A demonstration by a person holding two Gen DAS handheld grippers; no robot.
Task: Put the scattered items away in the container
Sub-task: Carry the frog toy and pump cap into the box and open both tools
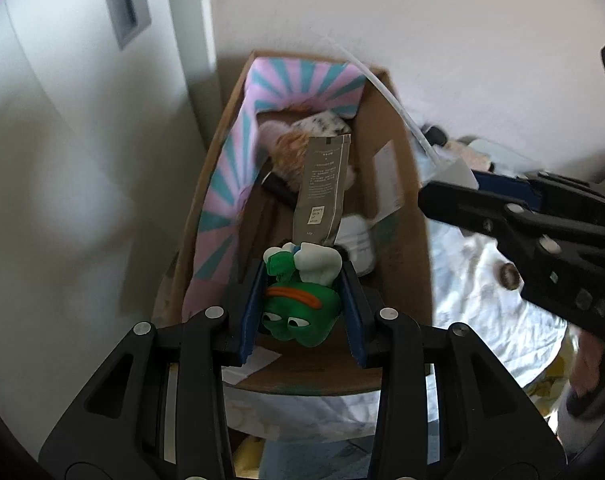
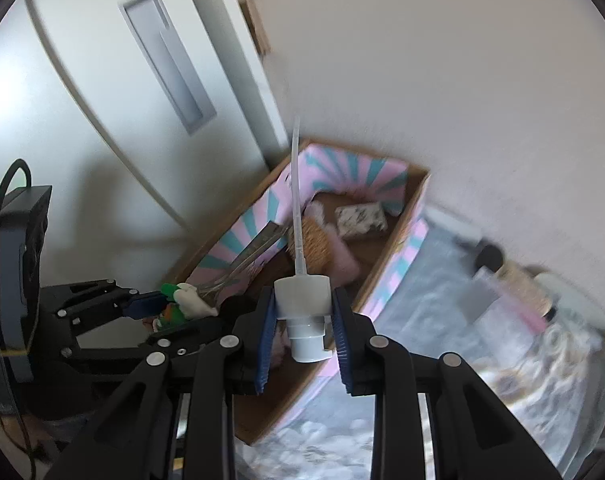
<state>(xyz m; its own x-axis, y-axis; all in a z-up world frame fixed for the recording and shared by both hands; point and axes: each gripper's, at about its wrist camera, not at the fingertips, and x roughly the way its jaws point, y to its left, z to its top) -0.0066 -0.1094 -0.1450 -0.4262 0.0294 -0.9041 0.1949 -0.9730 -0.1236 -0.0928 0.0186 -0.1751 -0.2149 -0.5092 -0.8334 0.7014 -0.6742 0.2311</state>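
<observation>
The left gripper jaws clamp the green frog toy; the right gripper jaws clamp the pump dispenser head. Lower both well inside the cardboard box before releasing, dip tube pointing inward.

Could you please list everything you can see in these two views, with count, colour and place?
cardboard box: one, brown with pink and teal striped flaps, against the white wall on the patterned cloth.
frog figure: one, green with white parts, between the left gripper's pads above the box.
tube: one, grey, seems attached to the frog figure, reaching over the box.
pump dispenser head: one, white with long thin straw, between the right gripper's pads above the box.
small packet: one, white with dark print, in the box's far end.
hairbrush: one, pink with brownish bristles, in the box.
patterned cloth: one, pale, under the box.
left gripper: black, blue pads.
right gripper: black, blue pads.
</observation>
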